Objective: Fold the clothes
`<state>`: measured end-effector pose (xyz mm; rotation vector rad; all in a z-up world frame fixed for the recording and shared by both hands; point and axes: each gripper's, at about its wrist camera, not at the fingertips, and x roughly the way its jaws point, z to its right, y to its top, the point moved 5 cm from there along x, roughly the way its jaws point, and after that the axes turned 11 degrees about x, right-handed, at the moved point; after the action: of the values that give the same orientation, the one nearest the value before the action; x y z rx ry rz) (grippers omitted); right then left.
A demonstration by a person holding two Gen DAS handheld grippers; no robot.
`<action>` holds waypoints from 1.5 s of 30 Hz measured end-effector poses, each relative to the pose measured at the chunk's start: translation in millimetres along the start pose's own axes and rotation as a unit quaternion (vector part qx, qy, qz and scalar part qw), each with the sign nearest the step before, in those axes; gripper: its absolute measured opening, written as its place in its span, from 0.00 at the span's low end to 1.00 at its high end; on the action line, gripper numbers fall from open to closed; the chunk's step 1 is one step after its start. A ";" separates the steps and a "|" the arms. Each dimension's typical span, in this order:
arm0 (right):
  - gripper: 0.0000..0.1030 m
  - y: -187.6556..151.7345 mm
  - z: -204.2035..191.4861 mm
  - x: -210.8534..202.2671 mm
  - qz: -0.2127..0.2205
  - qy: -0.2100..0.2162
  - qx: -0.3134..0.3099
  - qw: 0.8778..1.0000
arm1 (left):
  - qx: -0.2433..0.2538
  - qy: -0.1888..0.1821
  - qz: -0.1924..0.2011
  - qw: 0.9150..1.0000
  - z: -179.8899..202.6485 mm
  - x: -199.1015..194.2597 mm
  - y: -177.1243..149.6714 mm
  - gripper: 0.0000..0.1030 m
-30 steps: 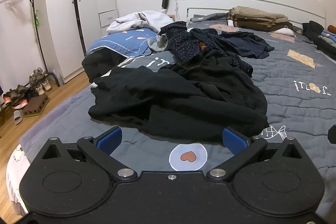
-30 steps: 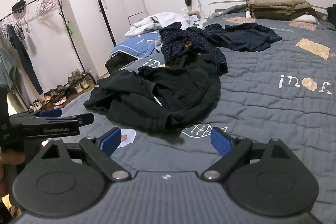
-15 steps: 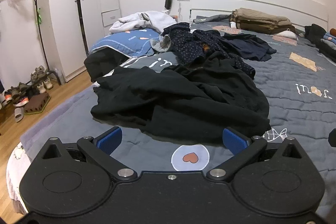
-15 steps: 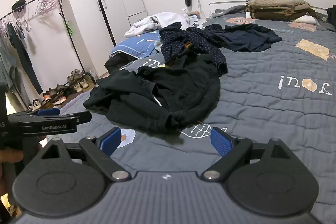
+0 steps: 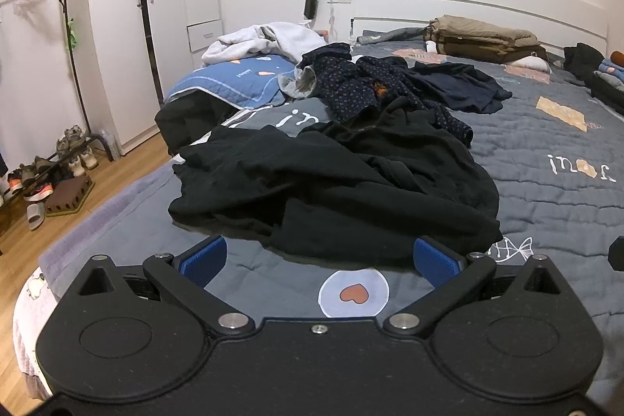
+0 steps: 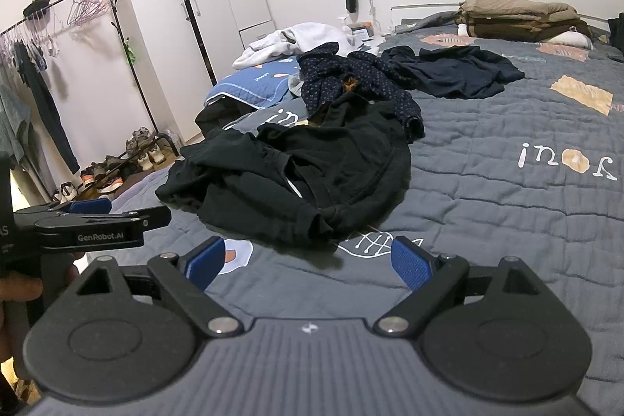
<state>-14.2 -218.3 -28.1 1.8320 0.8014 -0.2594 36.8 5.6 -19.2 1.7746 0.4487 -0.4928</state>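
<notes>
Left wrist view: the left gripper (image 5: 318,258) hangs low over the near edge of the bed (image 5: 546,190), jaws spread wide and holding nothing. Its blue pads (image 5: 204,256) frame a white circle with a red heart (image 5: 354,293) printed on the grey quilt. A crumpled black garment (image 5: 335,186) lies on the quilt just beyond the fingertips, not touched by them. Behind it is a dark dotted garment (image 5: 351,80), partly overlapping the black one, and further back a navy garment (image 5: 456,84) lies spread out. A white garment (image 5: 269,38) is heaped on a blue pillow (image 5: 234,80) at the left side. Folded tan and brown items (image 5: 479,38) are stacked near the headboard.

Right wrist view: the right gripper (image 6: 310,262) is likewise wide apart and empty, above the quilt near a white fish print. The black garment (image 6: 296,174) lies ahead and slightly left, clear of the pads. The left gripper (image 6: 89,217) shows side-on at the left edge, held in a hand (image 6: 19,289). A clothes rack (image 6: 58,26), wardrobe (image 6: 175,6) and shoe rack (image 6: 128,158) stand along the left wall.
</notes>
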 end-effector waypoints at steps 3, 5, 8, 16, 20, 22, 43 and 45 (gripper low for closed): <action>0.89 -0.6 -0.5 1.0 -0.001 0.001 0.001 1.000 | 0.002 -0.001 0.001 1.000 -0.2 0.8 0.4 1.00; 0.89 -1.8 -1.0 3.5 -0.005 0.000 -0.003 1.000 | 0.000 -0.002 0.000 1.000 -1.2 1.1 0.0 1.00; 0.89 -3.6 -2.5 9.1 -0.012 -0.003 -0.005 1.000 | -0.003 -0.004 0.000 1.000 -3.0 2.1 0.6 1.00; 0.89 -3.0 -7.5 23.9 -0.020 -0.011 -0.027 0.999 | -0.009 -0.014 -0.001 1.000 -3.2 4.8 2.0 1.00; 0.89 0.5 -11.0 38.5 -0.020 -0.008 -0.044 0.999 | -0.016 -0.023 -0.005 1.000 -5.8 8.0 2.4 1.00; 0.89 2.6 -12.4 49.6 -0.020 -0.008 -0.056 0.998 | -0.022 -0.028 -0.005 0.999 -8.9 8.7 2.6 1.00; 0.36 -3.6 -28.7 174.3 -0.073 -0.004 -0.124 0.990 | -0.041 -0.031 -0.011 0.999 -23.2 15.6 4.0 1.00; 0.17 -5.7 -25.4 176.6 -0.079 -0.003 -0.107 0.991 | -0.044 -0.030 -0.011 0.999 -24.6 16.4 4.0 1.00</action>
<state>109.8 -123.7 -114.8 1.5678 0.9358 -0.2692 55.0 29.2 -19.2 1.6679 0.4420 -0.5319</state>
